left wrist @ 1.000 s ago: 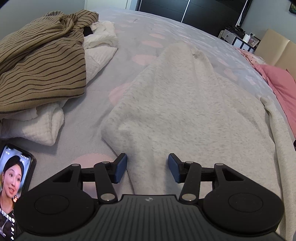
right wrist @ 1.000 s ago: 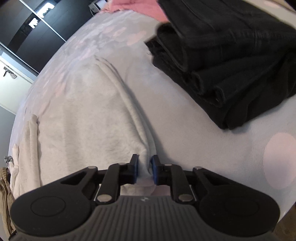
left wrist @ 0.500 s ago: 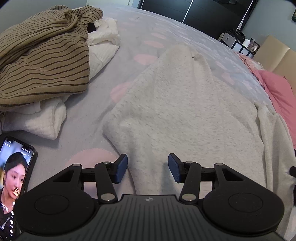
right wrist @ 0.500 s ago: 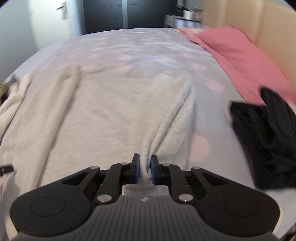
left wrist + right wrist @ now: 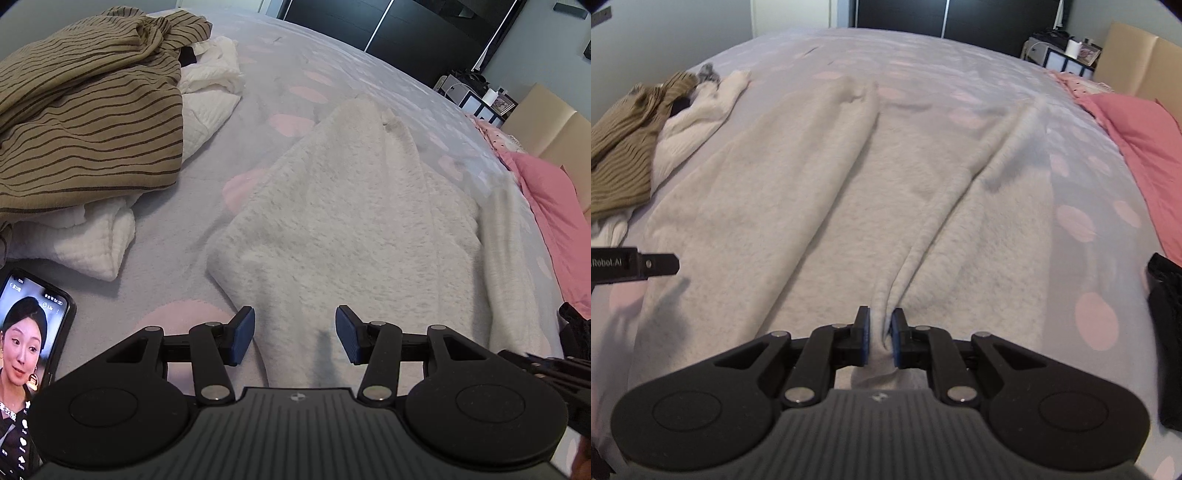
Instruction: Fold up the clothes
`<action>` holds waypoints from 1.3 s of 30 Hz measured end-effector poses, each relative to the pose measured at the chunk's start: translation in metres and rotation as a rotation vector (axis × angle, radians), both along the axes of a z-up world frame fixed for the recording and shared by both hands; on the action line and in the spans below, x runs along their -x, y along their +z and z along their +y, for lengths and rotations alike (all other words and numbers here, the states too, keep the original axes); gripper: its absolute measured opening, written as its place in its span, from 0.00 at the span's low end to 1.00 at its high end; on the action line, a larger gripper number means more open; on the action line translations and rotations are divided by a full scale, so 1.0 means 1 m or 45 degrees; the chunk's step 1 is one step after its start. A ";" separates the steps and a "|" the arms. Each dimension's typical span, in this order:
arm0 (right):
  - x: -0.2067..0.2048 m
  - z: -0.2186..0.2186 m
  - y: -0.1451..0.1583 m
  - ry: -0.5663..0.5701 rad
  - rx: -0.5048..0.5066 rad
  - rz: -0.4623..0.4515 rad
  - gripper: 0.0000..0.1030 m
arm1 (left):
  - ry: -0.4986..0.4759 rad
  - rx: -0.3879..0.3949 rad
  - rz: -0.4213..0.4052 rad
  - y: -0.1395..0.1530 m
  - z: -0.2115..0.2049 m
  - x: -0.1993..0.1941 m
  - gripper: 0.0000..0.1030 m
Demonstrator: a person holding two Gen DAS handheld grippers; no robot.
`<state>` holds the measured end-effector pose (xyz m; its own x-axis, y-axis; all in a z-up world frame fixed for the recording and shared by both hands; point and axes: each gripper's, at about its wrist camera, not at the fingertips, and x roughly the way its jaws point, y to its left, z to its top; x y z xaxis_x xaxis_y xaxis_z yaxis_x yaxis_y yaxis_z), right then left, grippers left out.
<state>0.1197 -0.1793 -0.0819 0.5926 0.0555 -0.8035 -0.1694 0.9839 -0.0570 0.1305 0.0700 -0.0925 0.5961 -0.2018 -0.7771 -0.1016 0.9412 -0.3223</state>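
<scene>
A light grey fleece garment (image 5: 351, 229) lies spread on the bed, also in the right wrist view (image 5: 820, 206). My left gripper (image 5: 294, 334) is open and hovers just above the garment's near left edge, fabric under the gap between its pads. My right gripper (image 5: 880, 336) is shut on a pinched ridge of the garment's near edge, and creases fan away from the grip. The left gripper's tip (image 5: 646, 264) shows at the left edge of the right wrist view.
A brown striped garment (image 5: 85, 110) lies over white clothes (image 5: 96, 240) at the left. A phone (image 5: 26, 354) with a lit screen lies near left. Folded black clothes (image 5: 1165, 332) lie at the right, a pink cover (image 5: 1145, 144) beyond. The bedspread (image 5: 923, 55) is grey with pink dots.
My right gripper, still shut on the garment, has swung round from facing the black pile to facing up the bed. The left gripper has stayed open and shifted slightly.
</scene>
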 end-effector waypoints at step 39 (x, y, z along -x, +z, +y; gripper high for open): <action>0.069 -0.082 0.039 -0.028 -0.174 -0.045 0.34 | -0.237 -0.060 -0.021 0.025 -0.039 0.028 0.45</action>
<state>0.0505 -0.2608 -0.0425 0.6230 0.1495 -0.7678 -0.1479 0.9864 0.0720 0.1022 0.0312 -0.0675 0.5646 -0.2733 -0.7788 0.0804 0.9573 -0.2777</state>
